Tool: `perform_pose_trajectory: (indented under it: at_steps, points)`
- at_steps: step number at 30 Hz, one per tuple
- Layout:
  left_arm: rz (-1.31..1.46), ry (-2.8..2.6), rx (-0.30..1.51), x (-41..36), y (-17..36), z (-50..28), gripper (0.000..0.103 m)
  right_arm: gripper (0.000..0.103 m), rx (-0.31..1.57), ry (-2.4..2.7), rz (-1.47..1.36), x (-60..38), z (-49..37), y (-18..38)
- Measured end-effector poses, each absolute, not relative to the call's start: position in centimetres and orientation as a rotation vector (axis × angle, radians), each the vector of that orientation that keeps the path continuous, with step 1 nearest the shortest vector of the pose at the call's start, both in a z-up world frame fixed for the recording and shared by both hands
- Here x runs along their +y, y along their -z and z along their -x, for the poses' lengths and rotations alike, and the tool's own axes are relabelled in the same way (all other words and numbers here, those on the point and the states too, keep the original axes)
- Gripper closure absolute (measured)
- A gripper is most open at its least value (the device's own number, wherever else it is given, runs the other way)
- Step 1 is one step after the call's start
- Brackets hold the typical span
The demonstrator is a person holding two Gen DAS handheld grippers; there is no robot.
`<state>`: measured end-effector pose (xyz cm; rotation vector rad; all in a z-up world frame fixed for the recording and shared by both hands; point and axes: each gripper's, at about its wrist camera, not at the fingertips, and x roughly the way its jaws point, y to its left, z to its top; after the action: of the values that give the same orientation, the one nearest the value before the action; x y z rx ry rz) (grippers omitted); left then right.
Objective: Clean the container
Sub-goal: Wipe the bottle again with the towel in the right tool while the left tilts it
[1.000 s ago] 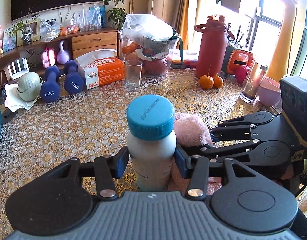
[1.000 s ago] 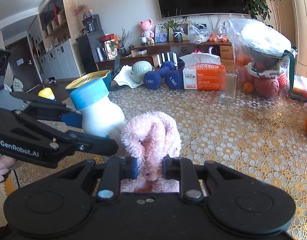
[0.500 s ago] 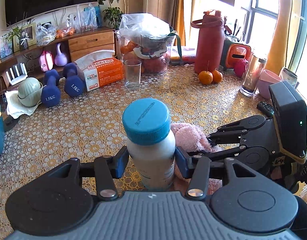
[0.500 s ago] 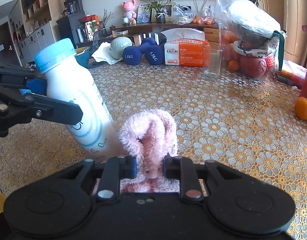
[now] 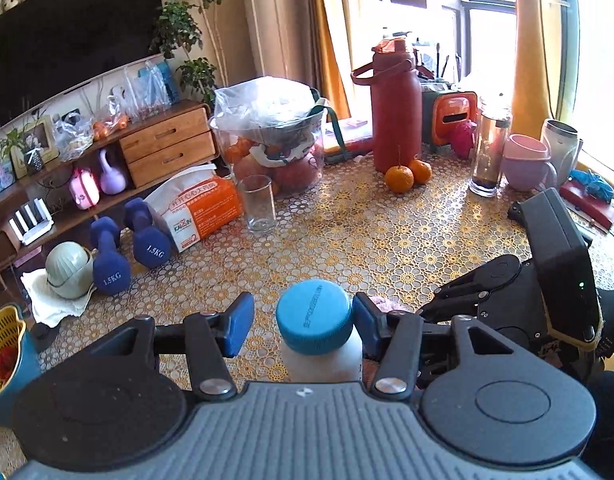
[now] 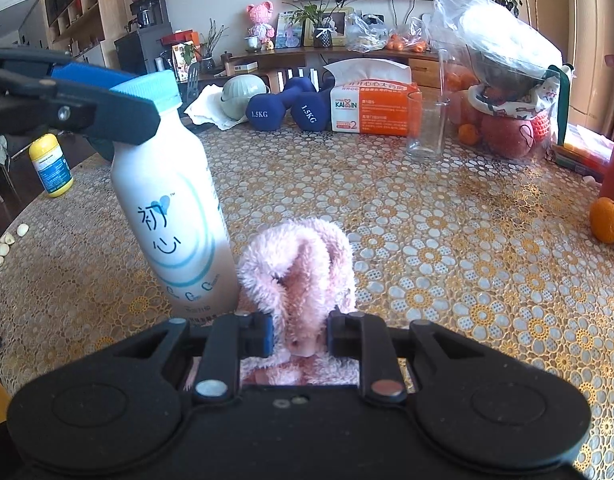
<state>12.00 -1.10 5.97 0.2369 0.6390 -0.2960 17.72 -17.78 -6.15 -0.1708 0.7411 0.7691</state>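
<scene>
A white bottle (image 6: 171, 220) with a blue cap (image 5: 315, 316) stands upright on the patterned table (image 6: 447, 240). My left gripper (image 5: 303, 322) is open around its neck; the left finger (image 5: 239, 328) is clear of the cap and the right finger sits close beside it. In the right wrist view my right gripper (image 6: 299, 332) is shut on a fluffy pink cloth (image 6: 299, 264), which rests against the bottle's lower right side. The right gripper (image 5: 507, 308) shows at the right of the left wrist view, with a sliver of the pink cloth (image 5: 383, 302) behind the bottle.
Beyond the bottle stand an empty glass (image 5: 261, 204), an orange tissue box (image 5: 203, 208), blue dumbbells (image 5: 127, 248), a bagged fruit bowl (image 5: 275, 140), a red flask (image 5: 395, 112) and two oranges (image 5: 407, 176). A yellow bottle (image 6: 53, 160) stands at the table's left edge.
The tilted bottle has been set upright on the table. My left gripper has opened and let go of it. The right gripper still holds the cloth.
</scene>
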Motion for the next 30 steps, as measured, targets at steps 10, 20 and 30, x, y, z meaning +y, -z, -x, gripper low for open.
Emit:
perform_pose_trajectory:
  at_steps: [10, 20, 30]
  points:
    - [-0.482, 0.472, 0.728, -3.4, -6.4, -14.1, 0.05, 0.082, 0.738, -0.774, 0.172, -17.8, -17.7, 6.1]
    - [-0.408, 0.41, 0.748, -2.6, -6.4, -14.4, 0.063, 0.083, 0.699, -0.781, 0.133, -18.4, -16.9, 5.0]
    - [0.03, 0.153, 0.801, 3.6, -6.4, -12.6, 0.063, 0.084, 0.58, -0.809, -0.003, -19.8, -14.5, -0.3]
